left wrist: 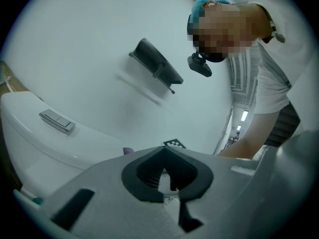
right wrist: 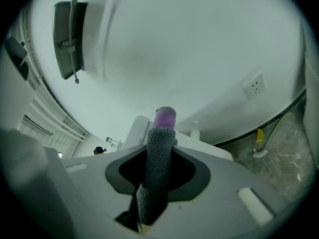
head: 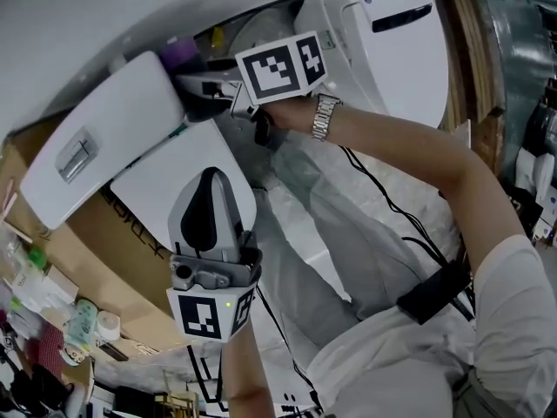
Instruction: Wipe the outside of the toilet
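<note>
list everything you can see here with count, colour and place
tank lid: 1, white, left in head view
flush button: 1, silver, on the tank lid
oval lid: 1, white, top right in head view
cloth: 1, grey with a purple tip, between the right claw's jaws
wall fixture: 1, dark grey, on the white wall
socket: 1, white, on the wall
brush: 1, yellow handle, on the floor by the wall
cardboard: brown, lower left
watch: 1, silver, right wrist
left claw: 1, grey, shut, empty
right claw: 1, grey, shut on the cloth

L hand-held gripper (head: 211, 185) closed, R hand-held gripper (head: 204, 90) on cloth (right wrist: 158, 153)
</note>
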Demonstrator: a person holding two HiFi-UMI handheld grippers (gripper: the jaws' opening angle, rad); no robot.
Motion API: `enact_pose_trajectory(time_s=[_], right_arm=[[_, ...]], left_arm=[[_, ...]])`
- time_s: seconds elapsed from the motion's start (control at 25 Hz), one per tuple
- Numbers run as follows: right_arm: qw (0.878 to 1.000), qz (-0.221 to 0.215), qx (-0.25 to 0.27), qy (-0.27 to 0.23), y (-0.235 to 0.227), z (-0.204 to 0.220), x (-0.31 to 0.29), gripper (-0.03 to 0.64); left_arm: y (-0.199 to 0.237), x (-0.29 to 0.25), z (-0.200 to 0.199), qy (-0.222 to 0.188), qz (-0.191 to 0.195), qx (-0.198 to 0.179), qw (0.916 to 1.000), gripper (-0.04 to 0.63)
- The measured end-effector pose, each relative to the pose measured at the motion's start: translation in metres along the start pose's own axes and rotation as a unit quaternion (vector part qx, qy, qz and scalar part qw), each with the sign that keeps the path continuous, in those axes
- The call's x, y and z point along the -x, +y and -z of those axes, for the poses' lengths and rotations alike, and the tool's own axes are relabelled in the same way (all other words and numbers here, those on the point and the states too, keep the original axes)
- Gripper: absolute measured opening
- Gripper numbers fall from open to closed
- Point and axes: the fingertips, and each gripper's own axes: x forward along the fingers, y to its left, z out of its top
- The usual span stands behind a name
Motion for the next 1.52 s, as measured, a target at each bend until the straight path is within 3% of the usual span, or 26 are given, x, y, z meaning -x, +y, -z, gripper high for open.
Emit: enact_pose_trajectory(time_s=[0.4,0.56,0.76,0.92,1.12,1.2,1.4,1.52], right_arm=[[0.999,-0.045,0.017,-0.015,0.032,-0.008,0.027,0.103],[0.999,0.029,0.022,-0.012,-0.034,-0.012,0.025,0.103],[0.989,0.139,0.017,0.046,-0.14,0.019,0.006,0.103],[0.978,0.184,0.031,0.095,-0.201,0.044,-0.024,0.104],[0.964,0.25,0.003,0.086,-0.265,0.048,-0.06,0.104],[0.961,0.259,0.007,0.093,-0.275,0.05,-0.074,0.104],[0.961,0.22,0.074,0.151,-0.257,0.067,-0.111,0.104],[0.964,0.21,0.076,0.146,-0.247,0.06,-0.115,0.101]], left_arm=[[0.001,-0.014,-0.005,0.002,0.011,-0.009,0.9999,0.005],[0.012,-0.015,-0.005,-0.002,-0.002,-0.01,1.0,0.005],[0.03,-0.009,-0.002,-0.013,-0.029,-0.001,0.9995,0.005],[0.046,-0.002,0.004,-0.034,-0.069,0.012,0.9969,0.005],[0.067,0.015,0.013,-0.053,-0.118,0.022,0.9913,0.005],[0.074,0.021,0.014,-0.059,-0.135,0.023,0.9888,0.005],[0.09,0.032,0.016,-0.083,-0.171,0.032,0.9813,0.005],[0.095,0.033,0.016,-0.098,-0.187,0.04,0.9767,0.005]])
